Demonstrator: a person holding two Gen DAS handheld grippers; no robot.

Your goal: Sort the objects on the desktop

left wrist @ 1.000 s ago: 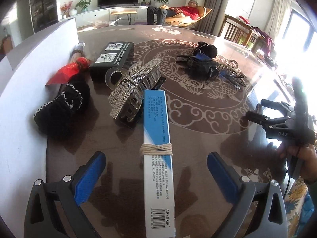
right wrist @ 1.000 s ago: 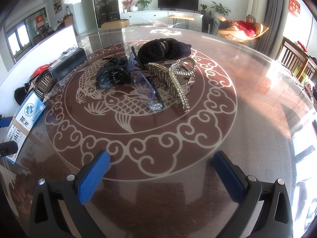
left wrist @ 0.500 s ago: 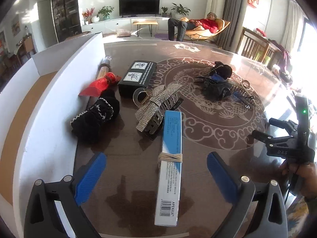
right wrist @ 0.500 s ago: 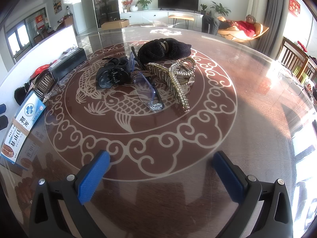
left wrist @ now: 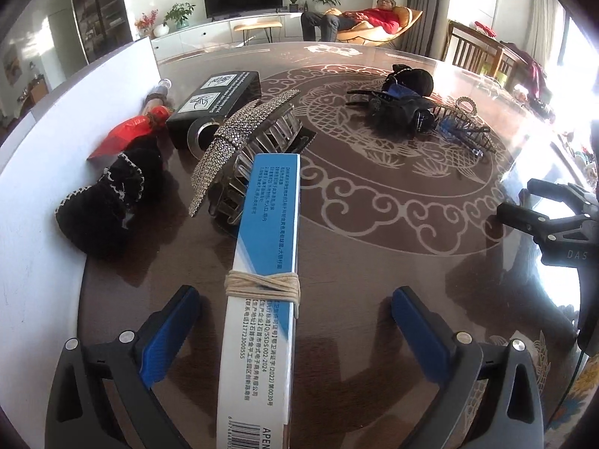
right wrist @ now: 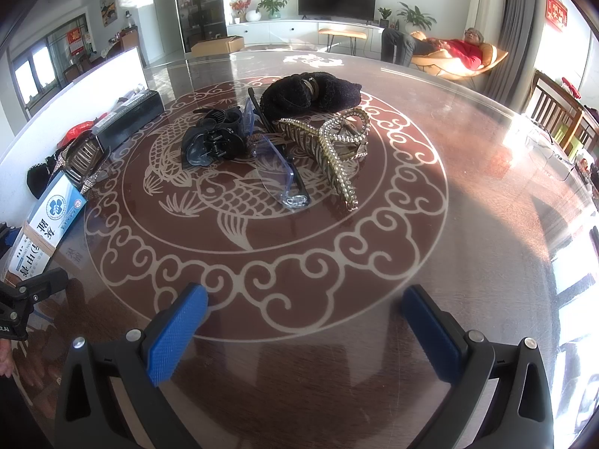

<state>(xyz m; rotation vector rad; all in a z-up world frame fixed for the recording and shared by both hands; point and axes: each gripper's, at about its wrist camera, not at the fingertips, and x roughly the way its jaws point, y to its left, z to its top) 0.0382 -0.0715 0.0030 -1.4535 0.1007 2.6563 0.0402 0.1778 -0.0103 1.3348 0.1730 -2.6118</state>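
Note:
My left gripper [left wrist: 295, 321] is open, its fingers on either side of a long blue and white box [left wrist: 267, 262] tied with string, apart from it. Beyond the box lie a rhinestone hair claw [left wrist: 239, 146], a black box [left wrist: 215, 103], a black pouch [left wrist: 108, 202] and a red item [left wrist: 127, 133]. My right gripper [right wrist: 303, 325] is open and empty over bare table. Ahead of it a pile holds a black clip [right wrist: 213, 142], blue glasses [right wrist: 277, 172], a gold rhinestone claw [right wrist: 333, 149] and a black fabric item [right wrist: 310, 91]. The blue box also shows in the right wrist view [right wrist: 48, 232].
A white board wall [left wrist: 41, 172] runs along the table's left edge. The round glass-topped table [right wrist: 337, 262] has a fish pattern. The right gripper's body [left wrist: 561, 232] stands at the right of the left wrist view. A person reclines in a chair [right wrist: 449, 52] far behind.
My left gripper rose and pulled back half a second ago, then came down close over the blue box again. The right gripper has not moved.

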